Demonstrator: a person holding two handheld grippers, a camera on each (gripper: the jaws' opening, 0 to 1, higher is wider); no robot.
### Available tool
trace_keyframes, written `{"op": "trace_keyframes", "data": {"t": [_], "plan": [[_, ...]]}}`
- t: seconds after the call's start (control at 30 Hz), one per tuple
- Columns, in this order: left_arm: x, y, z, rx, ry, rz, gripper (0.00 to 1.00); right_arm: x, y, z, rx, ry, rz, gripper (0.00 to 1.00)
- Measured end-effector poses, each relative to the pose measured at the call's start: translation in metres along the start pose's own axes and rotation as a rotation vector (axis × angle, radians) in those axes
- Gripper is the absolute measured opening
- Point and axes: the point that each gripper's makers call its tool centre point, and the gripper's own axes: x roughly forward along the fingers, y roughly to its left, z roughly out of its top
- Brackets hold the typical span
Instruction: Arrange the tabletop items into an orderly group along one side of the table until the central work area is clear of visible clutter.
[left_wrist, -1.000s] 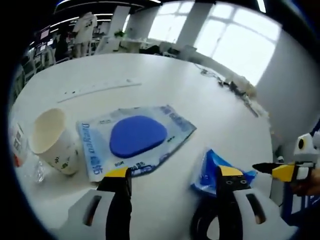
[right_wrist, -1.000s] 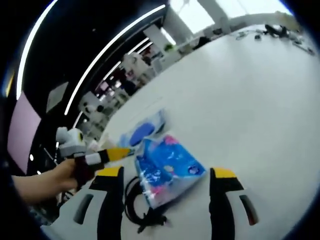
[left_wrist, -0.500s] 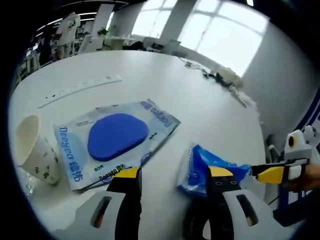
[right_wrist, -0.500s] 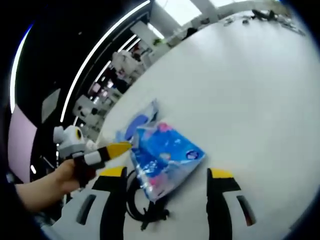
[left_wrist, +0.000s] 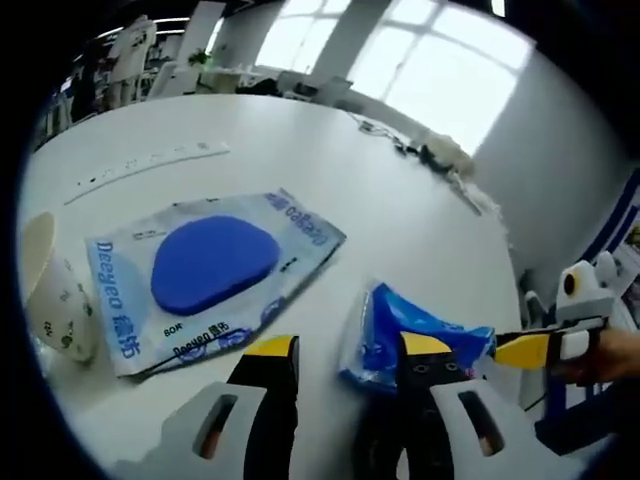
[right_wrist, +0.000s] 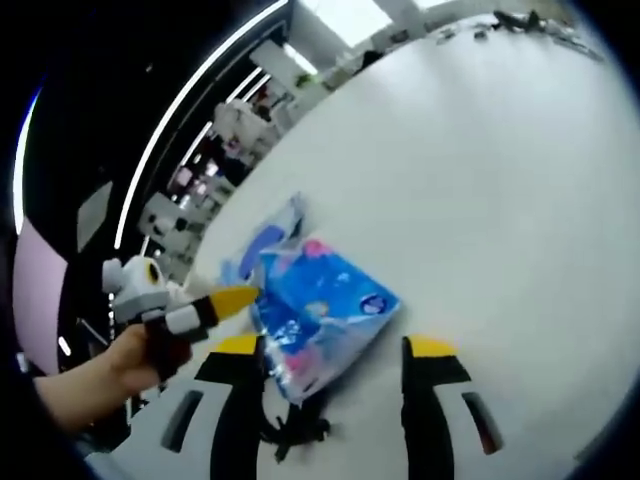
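Note:
A flat pale-blue package with a dark blue oval (left_wrist: 210, 265) lies on the white round table (left_wrist: 330, 170). To its right lies a small crumpled blue packet (left_wrist: 415, 325), just past the right jaw of my left gripper (left_wrist: 347, 350), which is open and holds nothing. A paper cup (left_wrist: 55, 295) stands at the far left. In the right gripper view the blue packet (right_wrist: 320, 305) lies between and just beyond the jaws of my open right gripper (right_wrist: 335, 350). The left gripper (right_wrist: 205, 305), held by a hand, points at the packet's left edge. The flat package (right_wrist: 262, 245) lies behind it.
A black cable (right_wrist: 290, 430) is coiled on the table close under the blue packet. A long white strip (left_wrist: 145, 165) lies farther back on the table. Small clutter and cables (left_wrist: 440, 160) sit at the far rim. The right gripper (left_wrist: 545, 345) comes in from the right.
The left gripper view has shifted right, so the cup now sits at its left edge. The left jaws stand a little closer together. The blue packet is slightly nearer the right gripper.

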Motion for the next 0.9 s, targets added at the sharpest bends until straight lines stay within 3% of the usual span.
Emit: {"op": "trace_keyframes", "data": {"t": [0.1, 0.27, 0.5, 0.9], "plan": [[0.001, -0.004, -0.001, 0.001, -0.004, -0.014, 0.11, 0.001, -0.004, -0.002, 0.003, 0.005, -0.031, 0.44], [0.001, -0.008, -0.005, -0.046, 0.004, -0.026, 0.05, 0.000, -0.011, -0.004, -0.009, 0.008, -0.064, 0.22], [0.000, -0.022, -0.010, -0.087, 0.001, -0.064, 0.02, -0.005, -0.018, 0.004, -0.040, 0.001, -0.095, 0.01], [-0.013, -0.030, 0.011, -0.072, -0.061, -0.036, 0.01, -0.014, -0.008, 0.040, -0.041, -0.066, -0.046, 0.00]]}}
